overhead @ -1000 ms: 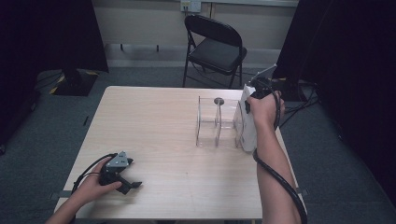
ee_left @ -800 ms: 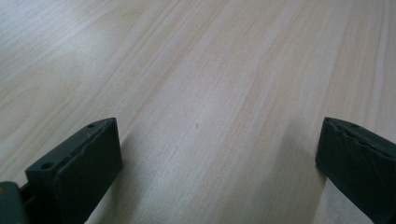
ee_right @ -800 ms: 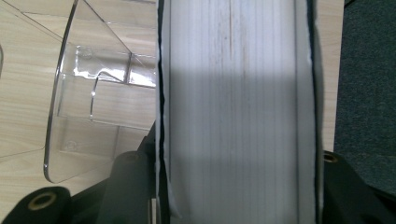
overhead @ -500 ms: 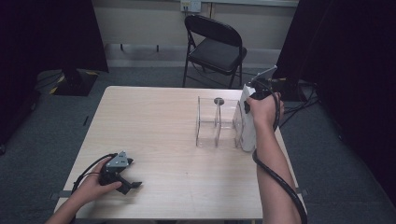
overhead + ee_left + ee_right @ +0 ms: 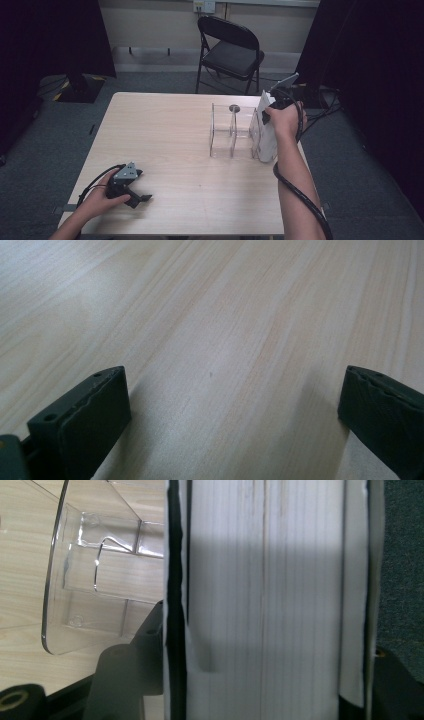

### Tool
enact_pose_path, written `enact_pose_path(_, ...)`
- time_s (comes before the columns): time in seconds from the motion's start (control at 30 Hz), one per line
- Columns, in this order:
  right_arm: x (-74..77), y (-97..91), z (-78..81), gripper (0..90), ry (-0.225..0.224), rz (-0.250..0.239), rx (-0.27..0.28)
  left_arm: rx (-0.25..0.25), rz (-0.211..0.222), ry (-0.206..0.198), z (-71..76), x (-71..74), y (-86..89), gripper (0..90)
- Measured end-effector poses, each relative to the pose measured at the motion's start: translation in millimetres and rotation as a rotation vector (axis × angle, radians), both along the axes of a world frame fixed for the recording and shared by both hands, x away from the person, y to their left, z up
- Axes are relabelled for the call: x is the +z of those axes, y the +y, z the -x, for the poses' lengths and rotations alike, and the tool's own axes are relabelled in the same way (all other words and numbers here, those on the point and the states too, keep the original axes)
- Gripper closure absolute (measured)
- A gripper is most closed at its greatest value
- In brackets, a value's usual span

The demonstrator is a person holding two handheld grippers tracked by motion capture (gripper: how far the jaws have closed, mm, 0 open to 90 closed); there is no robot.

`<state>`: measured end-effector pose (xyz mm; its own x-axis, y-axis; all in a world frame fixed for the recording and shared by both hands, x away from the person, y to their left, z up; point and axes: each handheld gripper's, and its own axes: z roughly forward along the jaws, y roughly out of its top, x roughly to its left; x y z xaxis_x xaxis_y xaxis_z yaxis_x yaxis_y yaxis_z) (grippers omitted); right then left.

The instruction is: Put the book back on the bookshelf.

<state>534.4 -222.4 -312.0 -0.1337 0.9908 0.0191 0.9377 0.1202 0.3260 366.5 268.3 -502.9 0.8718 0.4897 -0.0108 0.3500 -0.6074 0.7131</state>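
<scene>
Right tool [image 5: 270, 120]: positioned at the far right of the desk [image 5: 170, 135], over the top edge of a white book [image 5: 266, 142] that stands upright on the desk. In the right tool's own view the book [image 5: 265, 595] sits between the two jaws, page edges facing the camera. The jaws have just been opening; they are now part-way open, and whether the pads press on the covers cannot be told from these views.

Book location: upright at the right end of a clear plastic rack [image 5: 232, 132], touching or just beside its outer divider. The rack's dividers [image 5: 95, 575] appear at the left of the right tool's view. Whether the book is inside the last slot or against the outside cannot be settled.

Left tool [image 5: 131, 192]: resting on the near left of the desk, jaws wide apart, nothing between them but bare wood [image 5: 225, 340].

Step in hand, as judged: release of the book after standing it at the rack.

Next move, as judged: open fully, then lift straight up clear of the covers so the book is not tipped. Risk: the book may fall rightward off the desk edge if unsupported.
</scene>
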Motion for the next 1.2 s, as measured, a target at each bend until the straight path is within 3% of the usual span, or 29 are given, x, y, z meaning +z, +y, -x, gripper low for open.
enact_pose_path(0.3, 3.0, -3.8, 6.4, 38.2, 0.019, -0.006, 0.011, -0.001, -0.003, -0.001, -0.2, 0.2, -0.2, 0.0)
enact_pose_path(1.2, 10.1, -10.4, 32.2, 31.5, 0.002, -0.029, 0.028, -0.004, -0.003, 0.002, -0.5, 0.2, -0.7, 0.0)
